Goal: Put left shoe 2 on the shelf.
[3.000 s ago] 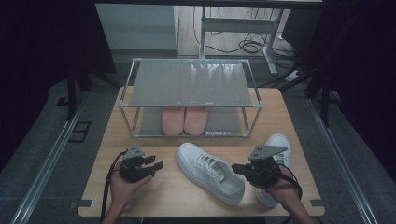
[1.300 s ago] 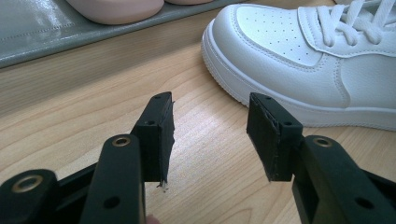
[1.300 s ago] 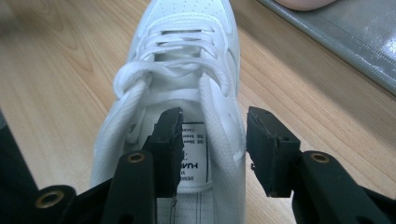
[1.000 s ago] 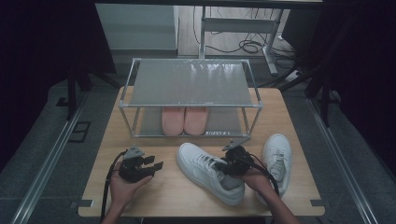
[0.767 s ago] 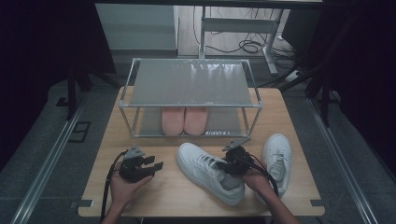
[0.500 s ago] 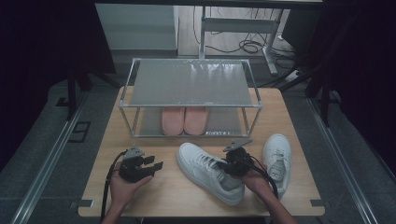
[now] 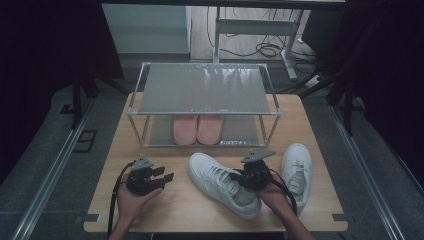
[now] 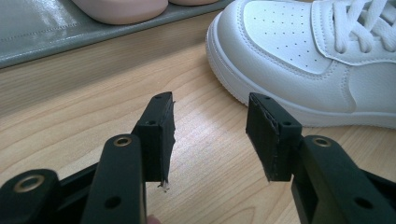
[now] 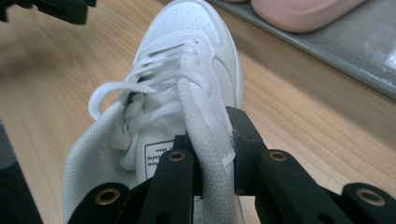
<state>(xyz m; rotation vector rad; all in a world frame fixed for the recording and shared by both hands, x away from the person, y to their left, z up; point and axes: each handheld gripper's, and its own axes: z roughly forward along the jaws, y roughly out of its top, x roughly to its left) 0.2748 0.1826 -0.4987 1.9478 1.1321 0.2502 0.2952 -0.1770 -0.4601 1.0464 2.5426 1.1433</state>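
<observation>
With the right gripper (image 9: 212, 154) having just closed onto the padded collar of the near white sneaker (image 7: 222, 182) mid-table, the soft collar may slip out on lifting, while the left gripper (image 8: 210, 137) rests with jaws apart.

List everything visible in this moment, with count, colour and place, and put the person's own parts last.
table: one, light wood, carries everything else.
shoe rack: one, metal frame with grey shelves, at the far half of the table.
slippers: one pair, pink, on the rack's lower shelf.
near sneaker: one, white, lying aslant in front of the rack; its collar wall sits between the right jaws.
far sneaker: one, white, at the table's right, free.
left hand-held gripper: one, black, jaws open over bare table, near the sneaker's toe.
right hand-held gripper: one, black, jaws have just been closing, now clamped on the near sneaker's collar.
</observation>
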